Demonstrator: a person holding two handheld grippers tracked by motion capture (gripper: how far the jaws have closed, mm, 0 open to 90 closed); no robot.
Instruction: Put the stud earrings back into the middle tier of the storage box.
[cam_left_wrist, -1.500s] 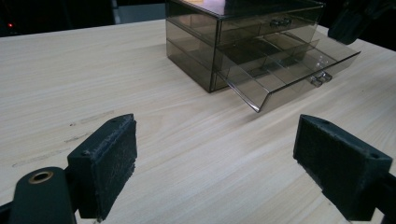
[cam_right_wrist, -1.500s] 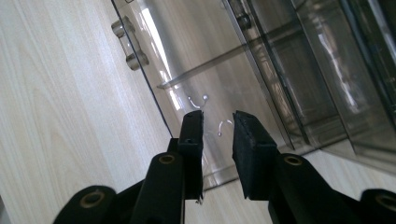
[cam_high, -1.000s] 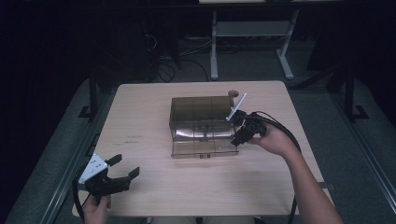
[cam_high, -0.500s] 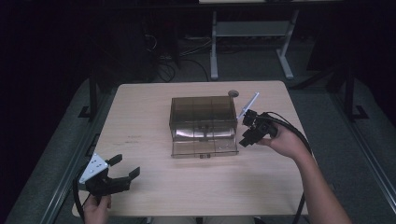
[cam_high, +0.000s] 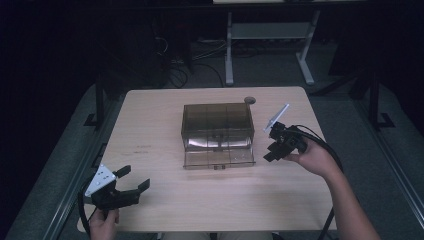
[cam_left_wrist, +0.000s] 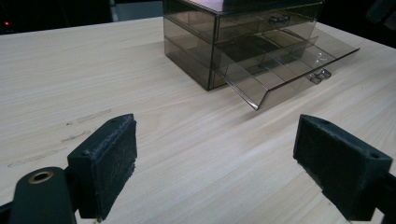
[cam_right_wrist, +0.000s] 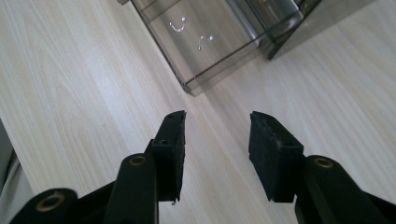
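The smoked-plastic drawer box (cam_high: 218, 131) sits mid-tabletop (cam_high: 150, 125), its lower drawer (cam_high: 219, 156) pulled out toward the near edge. The right tongs (cam_high: 270, 151), just right of that drawer, have just been opening and hold nothing, apparently released from it. The left tongs (cam_high: 131, 182) rest wide open at the near-left corner, idle.

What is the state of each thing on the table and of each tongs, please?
Drawer box: upright at the table's middle, smoky clear plastic.
Lower drawer: pulled out, no contents visible.
Upper drawer: pushed in.
Left tongs: open, holding nothing, near the table's front left corner.
Right tongs: jaws have just been opening, nothing between them, right of the box.
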